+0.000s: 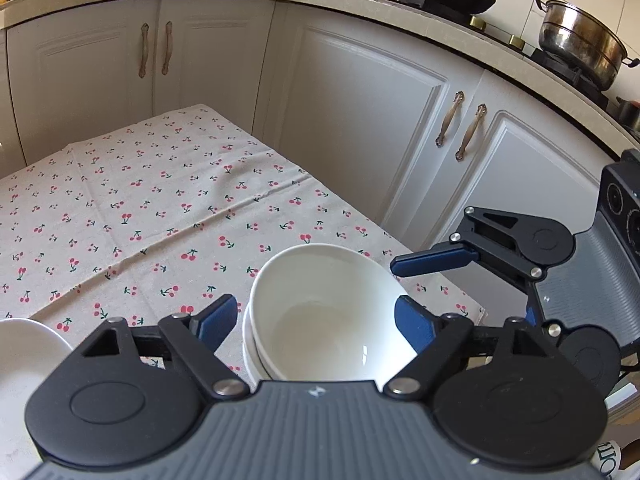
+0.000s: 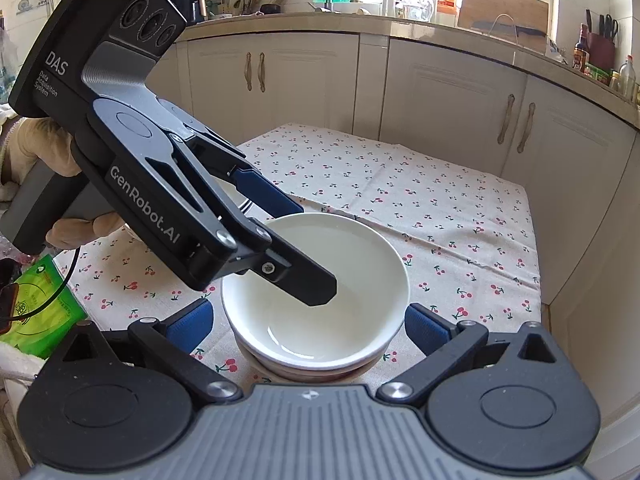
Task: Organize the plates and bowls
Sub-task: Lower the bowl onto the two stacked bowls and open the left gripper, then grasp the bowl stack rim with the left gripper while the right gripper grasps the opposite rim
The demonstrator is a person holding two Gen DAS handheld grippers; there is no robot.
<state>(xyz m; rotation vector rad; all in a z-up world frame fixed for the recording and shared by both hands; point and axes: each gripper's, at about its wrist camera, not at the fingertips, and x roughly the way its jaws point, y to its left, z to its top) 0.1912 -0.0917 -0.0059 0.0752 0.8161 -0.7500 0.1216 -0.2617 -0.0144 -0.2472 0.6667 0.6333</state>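
In the left wrist view, the stack of white bowls [image 1: 320, 312] sits on the bench [image 1: 120, 208], on a cherry-print cloth near its right edge, directly ahead of the left gripper [image 1: 316, 322]. Its blue-padded fingers [image 1: 218, 320] stand apart, 1 on either side of the top bowl's rim, and no pad presses the bowl. The right gripper [image 1: 420, 280] enters from the right with 1 finger close to the far rim. The edge of a white plate [image 1: 24, 352] shows at the lower left. In the right wrist view, the right gripper's [image 2: 308, 326] fingers [image 2: 188, 326] are spread wide, flanking the stack without contact, while the left gripper's [image 2: 308, 248] dark finger reaches over the bowl's hollow and its other finger lies beyond the far rim. A gloved hand [image 2: 44, 160] holds that tool. The bowls look like glazed ceramic: stiff, smooth, probably slippery, fairly heavy as a stack and likely to chip if knocked. The rim wall, pinched with 1 finger inside and 1 outside, seems the surest hold; lifting the whole stack calls for support low on the bottom bowl.
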